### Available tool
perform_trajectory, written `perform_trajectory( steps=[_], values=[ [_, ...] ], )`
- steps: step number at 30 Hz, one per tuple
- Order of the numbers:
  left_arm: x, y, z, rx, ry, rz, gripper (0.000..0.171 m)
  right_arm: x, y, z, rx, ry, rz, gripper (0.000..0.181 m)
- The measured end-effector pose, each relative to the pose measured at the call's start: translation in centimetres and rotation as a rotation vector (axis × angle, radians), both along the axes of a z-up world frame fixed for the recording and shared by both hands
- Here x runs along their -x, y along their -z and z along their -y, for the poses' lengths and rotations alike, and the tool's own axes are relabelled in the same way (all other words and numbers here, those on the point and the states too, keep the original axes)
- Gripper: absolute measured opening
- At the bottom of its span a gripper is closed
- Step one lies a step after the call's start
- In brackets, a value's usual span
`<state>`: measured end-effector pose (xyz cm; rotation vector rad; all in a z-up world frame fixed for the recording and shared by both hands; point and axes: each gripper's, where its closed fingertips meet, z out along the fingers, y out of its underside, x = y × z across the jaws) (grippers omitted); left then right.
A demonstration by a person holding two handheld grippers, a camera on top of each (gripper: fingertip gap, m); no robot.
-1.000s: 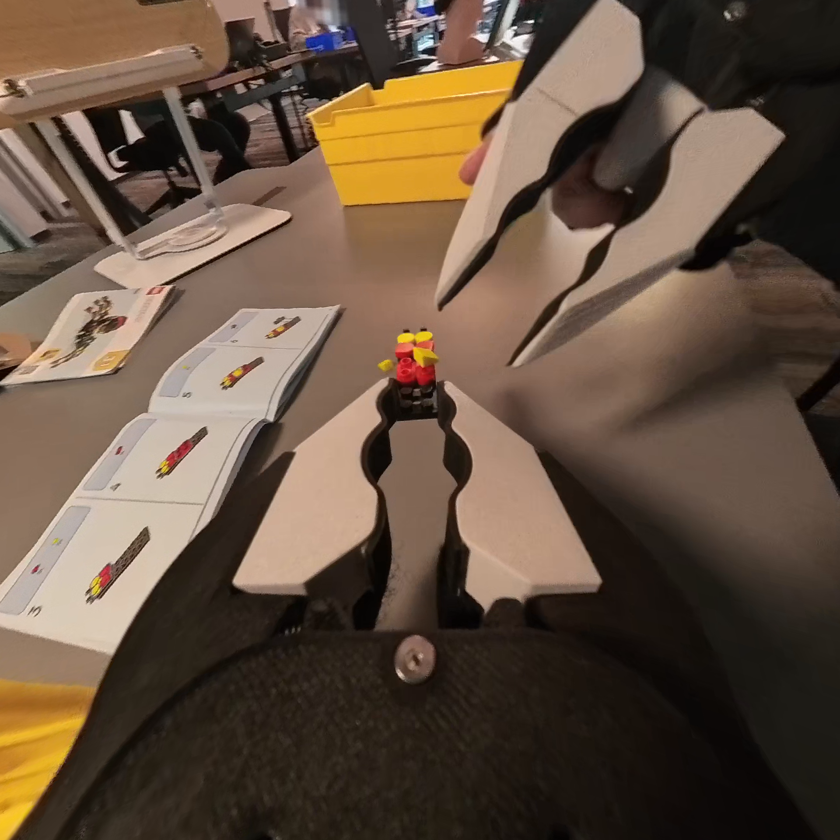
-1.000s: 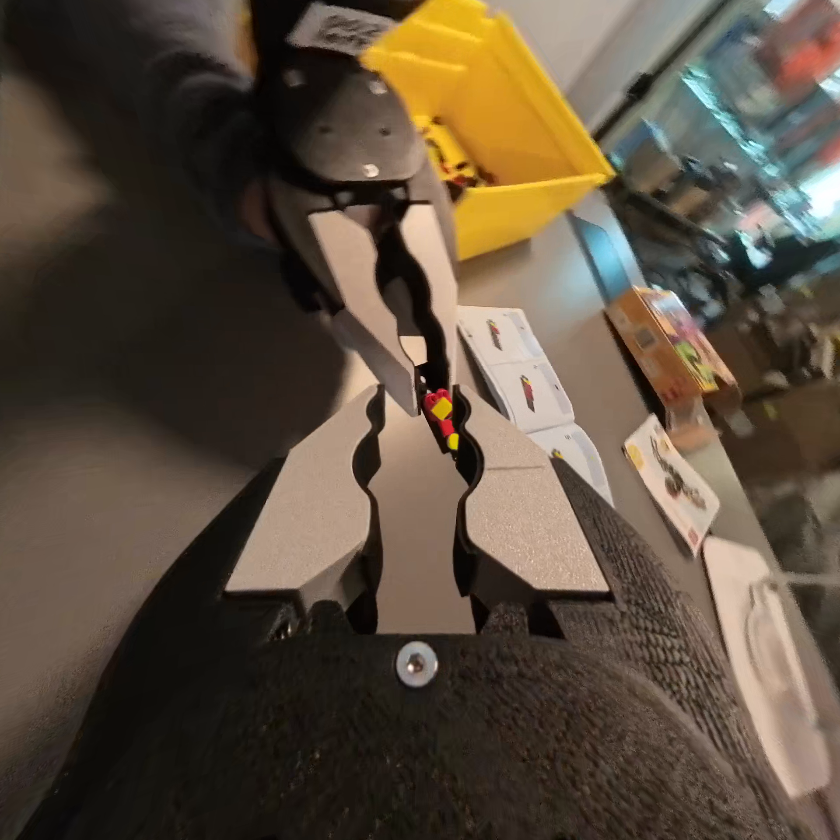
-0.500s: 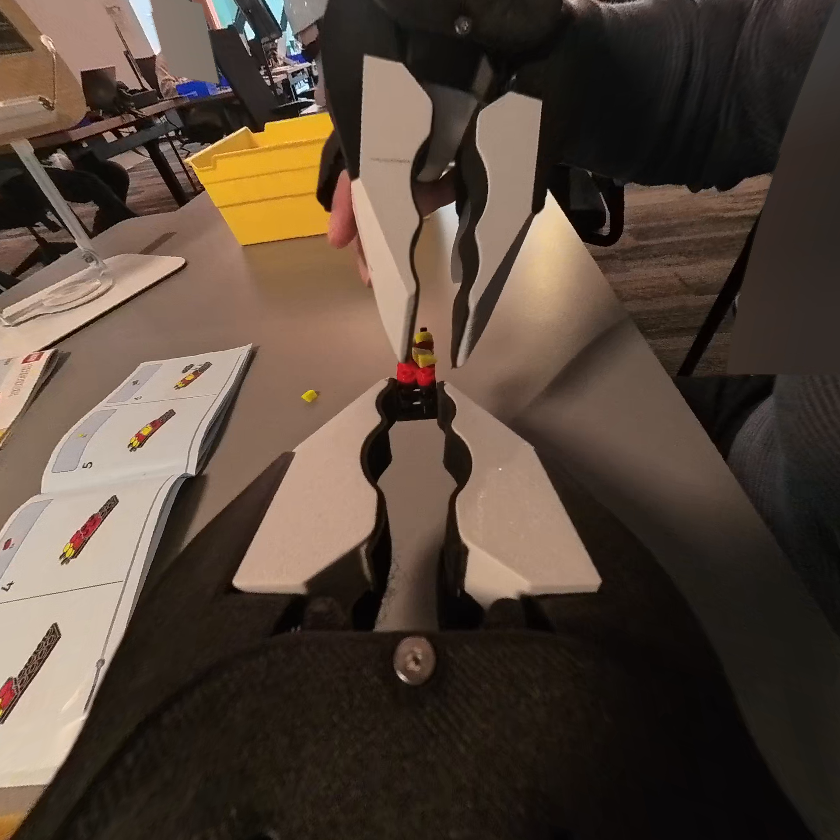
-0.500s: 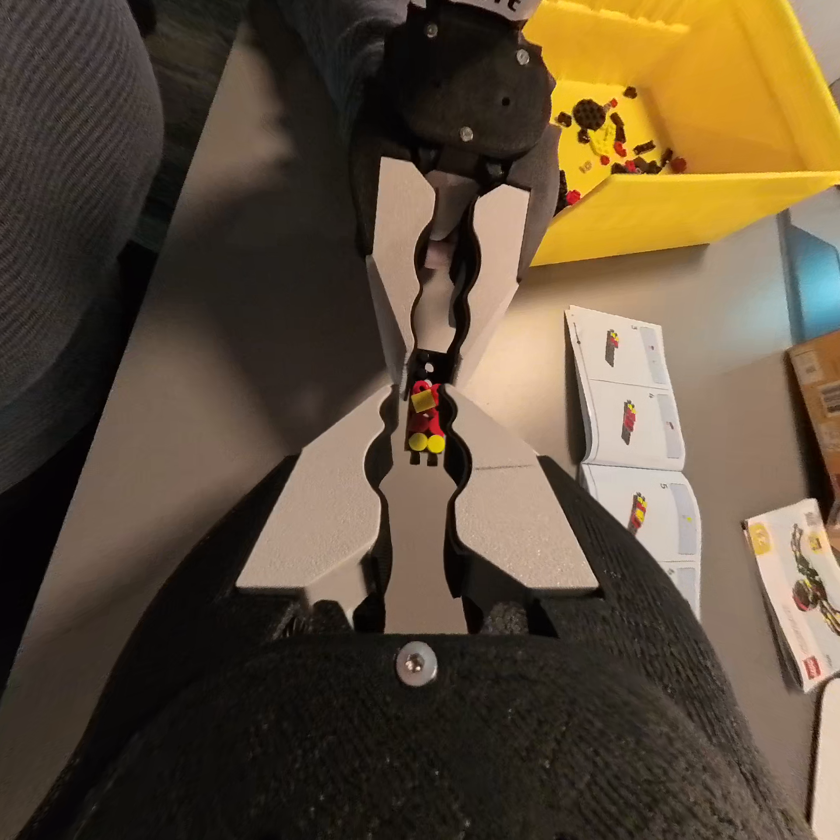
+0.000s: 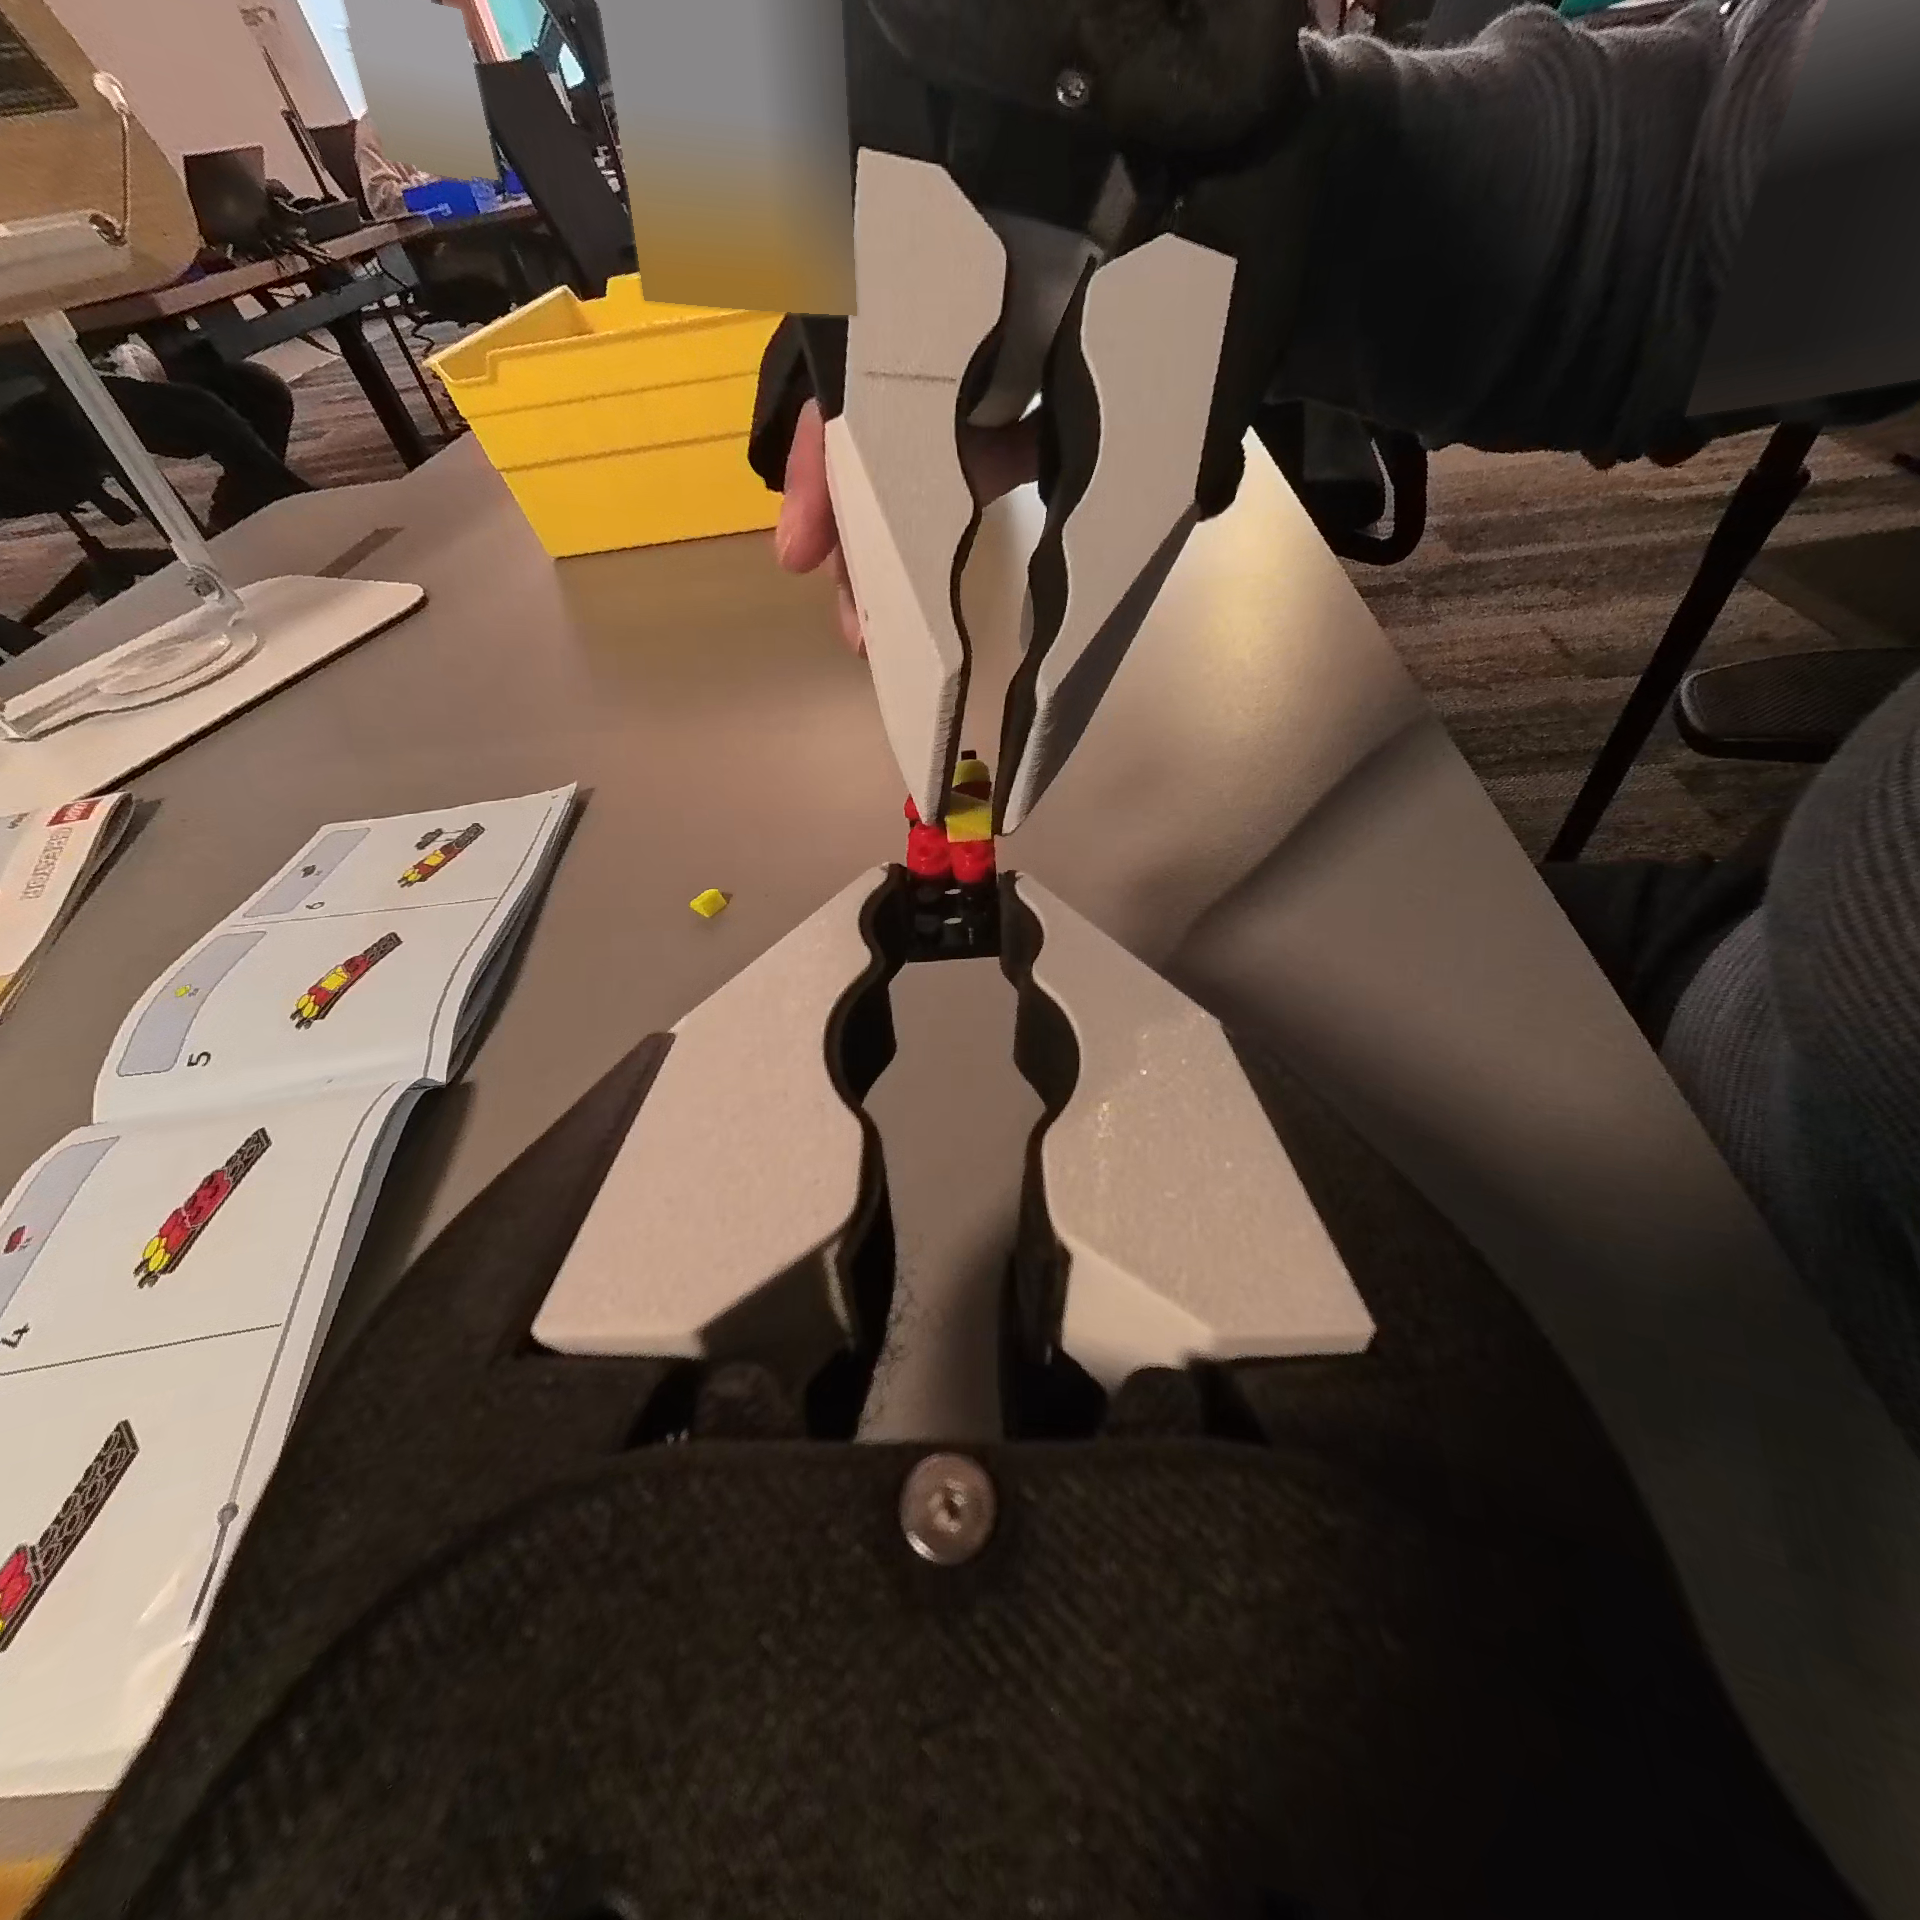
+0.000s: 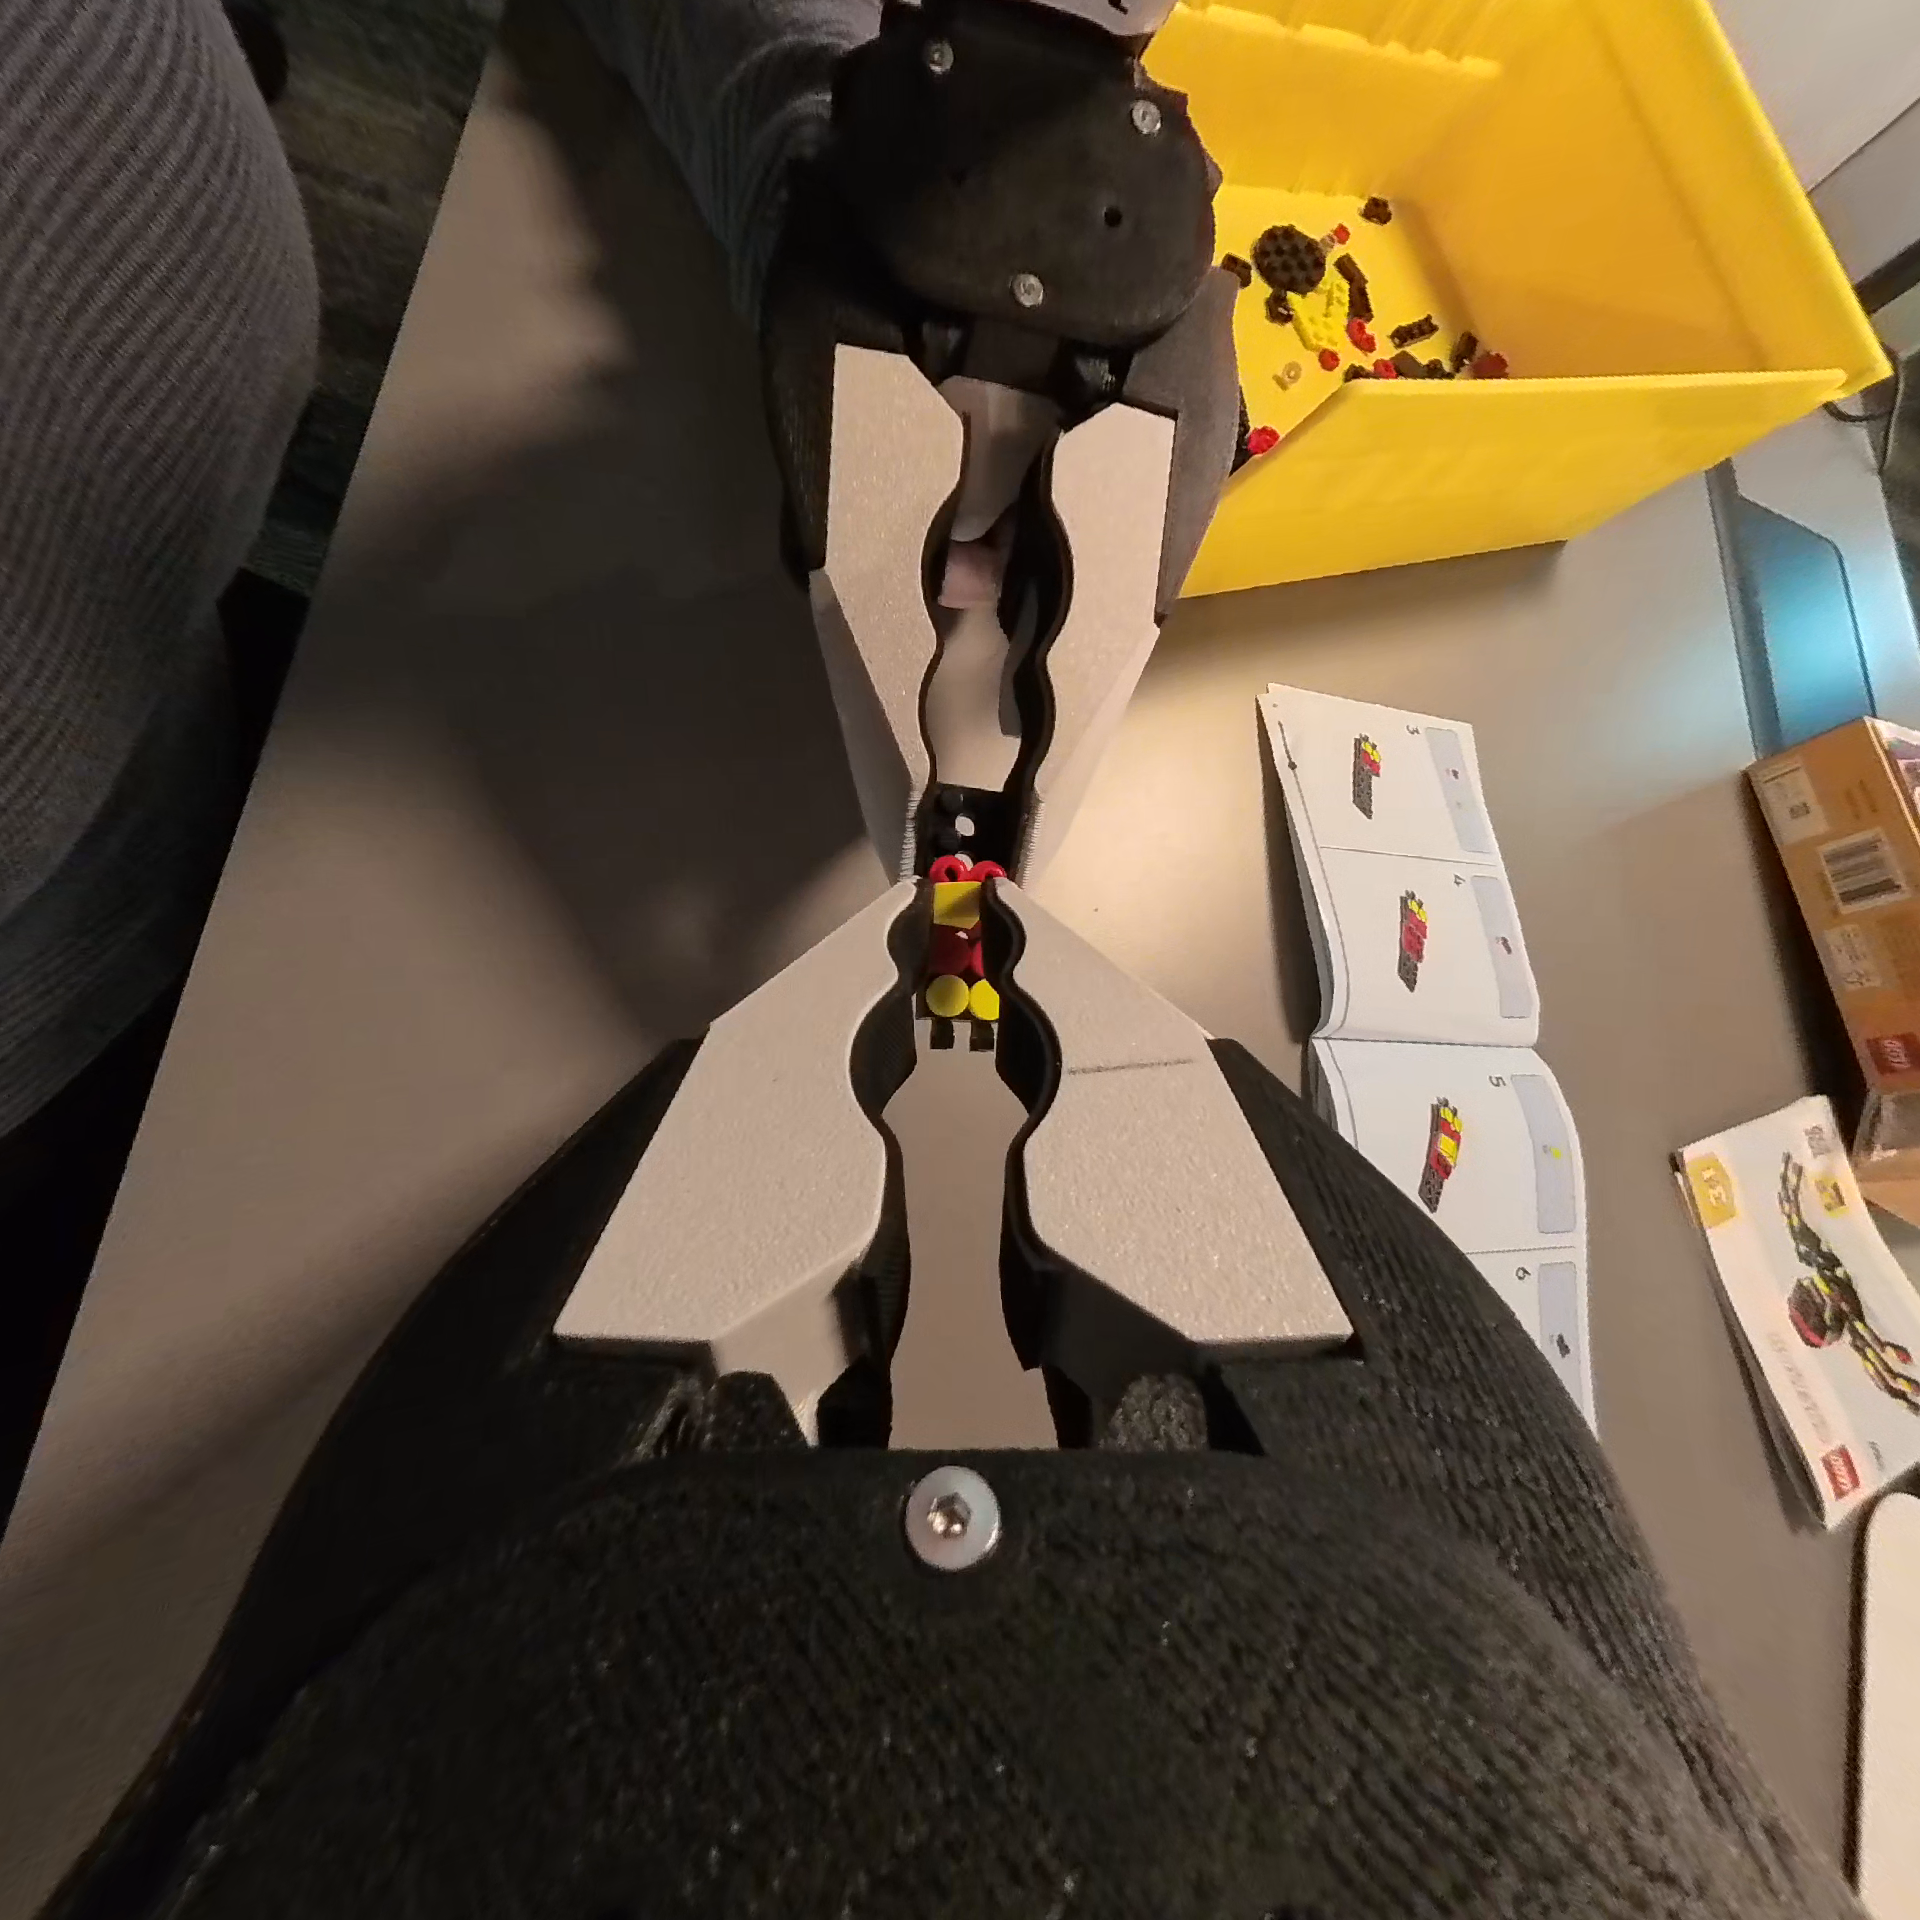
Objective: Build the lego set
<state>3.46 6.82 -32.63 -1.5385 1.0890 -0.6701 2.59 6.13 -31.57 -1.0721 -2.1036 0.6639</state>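
Lego model [image 5: 951, 868], red, yellow and black, held above the counter [image 5: 644, 675]: black end pinched by left gripper [image 5: 948, 914], yellow-topped end by right gripper [image 6: 952, 914], its sides hidden between fingertips.

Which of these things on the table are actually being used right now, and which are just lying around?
In use:
lego model, gripped by left gripper and right gripper
open instruction booklet
yellow bin of loose pieces

Lying about:
stray yellow piece
second booklet
cardboard box
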Motion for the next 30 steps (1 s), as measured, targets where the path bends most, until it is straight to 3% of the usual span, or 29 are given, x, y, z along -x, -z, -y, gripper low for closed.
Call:
perform_trajectory(
  steps=[12,19,30],
  values=[
    [0.0,0.0,-0.1,0.004,0.000,0.003,0.016,-0.1,0.1,-0.1,-0.007,0.012,-0.010,0.008],
    [0.4,-0.2,-0.6,0.020,-0.035,0.023,0.016,-0.1,-0.2,-0.1,-0.038,0.025,-0.046,0.020],
    [1.0,-0.3,-1.6,0.072,-0.089,0.063,0.016,0.8,-1.1,-1.4,-0.330,0.148,-0.267,0.029]
  ],
)
